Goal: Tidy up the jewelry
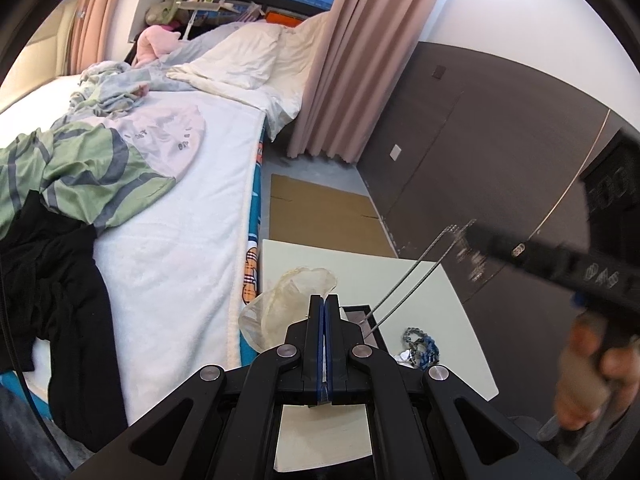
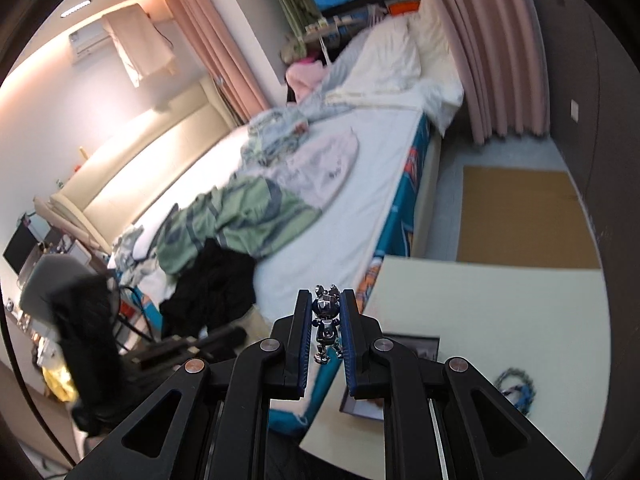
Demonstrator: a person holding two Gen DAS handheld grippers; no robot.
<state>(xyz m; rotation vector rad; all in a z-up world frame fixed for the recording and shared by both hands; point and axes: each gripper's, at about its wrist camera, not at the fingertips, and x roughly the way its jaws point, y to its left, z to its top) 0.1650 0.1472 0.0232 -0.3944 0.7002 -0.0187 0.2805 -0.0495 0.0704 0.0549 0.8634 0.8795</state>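
My right gripper (image 2: 325,300) is shut on a small silver figure pendant (image 2: 327,320), held up in the air beside the table. In the left wrist view the right gripper (image 1: 474,232) shows at the right, blurred, with the necklace chain (image 1: 412,280) running taut from it down to the dark jewelry box (image 1: 366,314). My left gripper (image 1: 324,300) is shut with nothing visible between its jaws, just in front of the box. A blue bead bracelet (image 1: 422,346) lies on the cream table (image 1: 420,360) to the right of the box; it also shows in the right wrist view (image 2: 518,390).
A crumpled clear plastic bag (image 1: 288,300) lies at the table's left edge. A bed (image 1: 180,240) with clothes stands left of the table. Flattened cardboard (image 1: 320,212) lies on the floor beyond. A dark wall panel (image 1: 460,140) runs along the right.
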